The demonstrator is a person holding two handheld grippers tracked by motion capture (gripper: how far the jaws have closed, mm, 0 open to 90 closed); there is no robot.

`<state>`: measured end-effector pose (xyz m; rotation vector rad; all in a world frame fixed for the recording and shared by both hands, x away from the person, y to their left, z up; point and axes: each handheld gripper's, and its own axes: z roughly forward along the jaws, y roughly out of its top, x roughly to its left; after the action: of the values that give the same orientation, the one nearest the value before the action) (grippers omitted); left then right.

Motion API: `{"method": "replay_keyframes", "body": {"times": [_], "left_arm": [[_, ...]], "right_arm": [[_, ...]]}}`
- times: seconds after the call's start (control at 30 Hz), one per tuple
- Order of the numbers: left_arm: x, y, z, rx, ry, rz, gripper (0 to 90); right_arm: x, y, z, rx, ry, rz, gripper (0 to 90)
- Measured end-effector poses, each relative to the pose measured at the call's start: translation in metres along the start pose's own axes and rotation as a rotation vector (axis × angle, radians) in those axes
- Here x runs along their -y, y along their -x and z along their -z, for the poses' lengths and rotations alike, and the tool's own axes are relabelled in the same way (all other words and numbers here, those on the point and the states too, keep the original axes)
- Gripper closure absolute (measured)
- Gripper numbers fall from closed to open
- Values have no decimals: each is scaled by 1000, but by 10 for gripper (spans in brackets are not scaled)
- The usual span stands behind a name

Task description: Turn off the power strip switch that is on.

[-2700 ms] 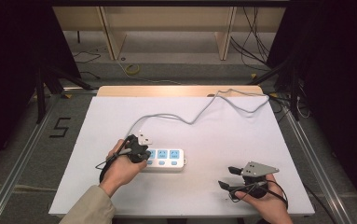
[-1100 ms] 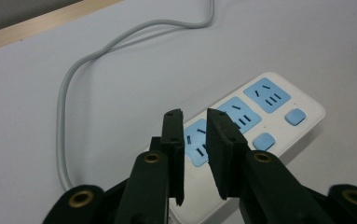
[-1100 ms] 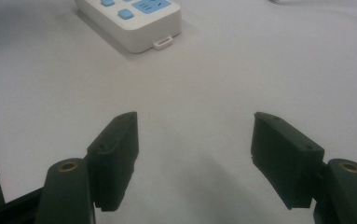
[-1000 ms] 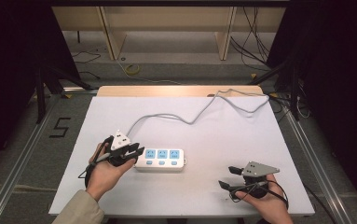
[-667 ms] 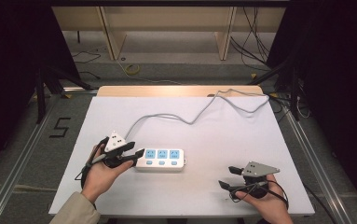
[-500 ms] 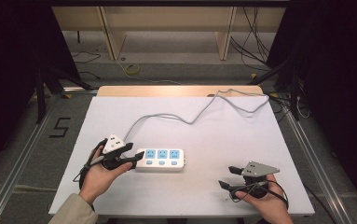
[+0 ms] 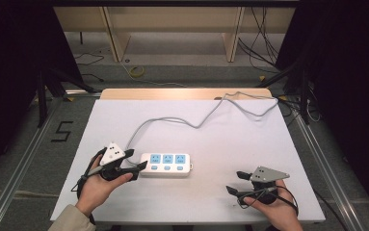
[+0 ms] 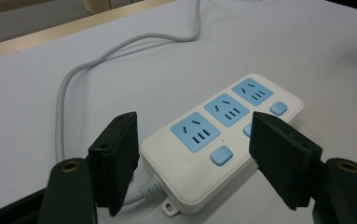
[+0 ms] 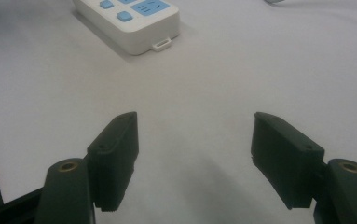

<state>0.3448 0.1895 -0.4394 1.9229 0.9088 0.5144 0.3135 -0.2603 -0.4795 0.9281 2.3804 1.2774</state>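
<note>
While my left gripper [image 8: 192,154] has just been opening, its jaws stand apart around the cord end of the power strip [image 7: 165,164] on the worktop [image 7: 249,144], not pressing it. I judge this a release; next I must back away cleanly. My right gripper [image 7: 237,183] rests open, well apart.

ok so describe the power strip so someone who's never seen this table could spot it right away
On the white table, look toward the near left, just ahead of the left gripper, whose jaws stand open at its cord end. The power strip is a white bar lying flat, with a grey cable snaking to the far edge. Its three blue sockets and blue buttons set it apart.
</note>
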Motion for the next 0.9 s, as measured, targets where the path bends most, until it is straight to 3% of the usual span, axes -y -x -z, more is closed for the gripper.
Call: {"method": "replay_keyframes", "body": {"times": [0.2,0.47,0.73,0.9], "left_arm": [[7,-1,3,2,12,-26,298],[16,-5,6,-34,-4,-43,272],[24,-9,9,-69,-20,-42,260],[30,-10,9,-80,-35,-18,250]], "right_arm": [[0,1,1,6,9,0,319],[0,1,2,24,14,14,314],[0,1,2,29,9,14,305],[0,1,2,28,8,13,304]]}}
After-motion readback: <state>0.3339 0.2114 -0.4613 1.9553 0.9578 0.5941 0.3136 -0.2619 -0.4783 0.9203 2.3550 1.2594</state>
